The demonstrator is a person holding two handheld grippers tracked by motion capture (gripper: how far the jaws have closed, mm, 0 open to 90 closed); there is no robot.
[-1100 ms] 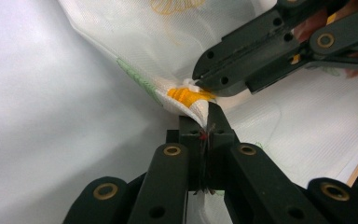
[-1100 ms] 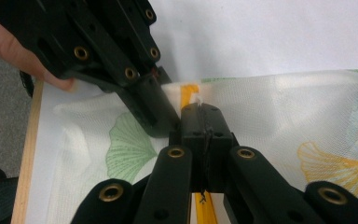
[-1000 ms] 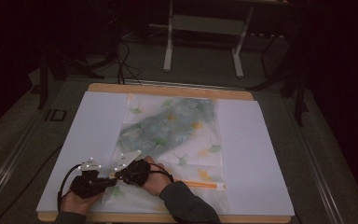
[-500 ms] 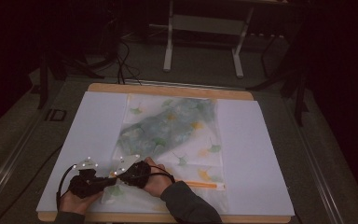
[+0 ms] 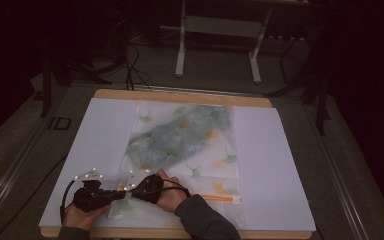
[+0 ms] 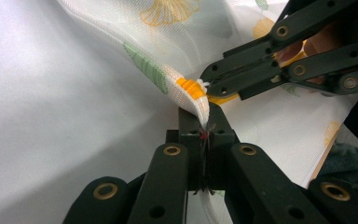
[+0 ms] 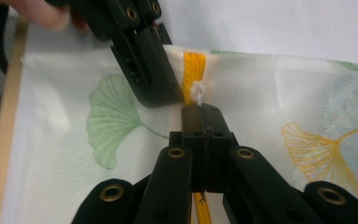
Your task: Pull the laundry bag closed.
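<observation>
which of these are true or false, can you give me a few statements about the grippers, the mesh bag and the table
1. Both grippers meet at the near left corner of the mesh bag. True.
2. The left gripper is open and clear of the fabric. False: its jaws are shut on a fold of the bag beside the orange zipper.
3. The bag carries a ginkgo leaf print in green and yellow. True.
4. The bag lies on bare wood. False: it lies on a white sheet that covers the table.
5. The right gripper holds the bag's far edge. False: it is shut at the zipper's white end piece, next to the left gripper.
</observation>
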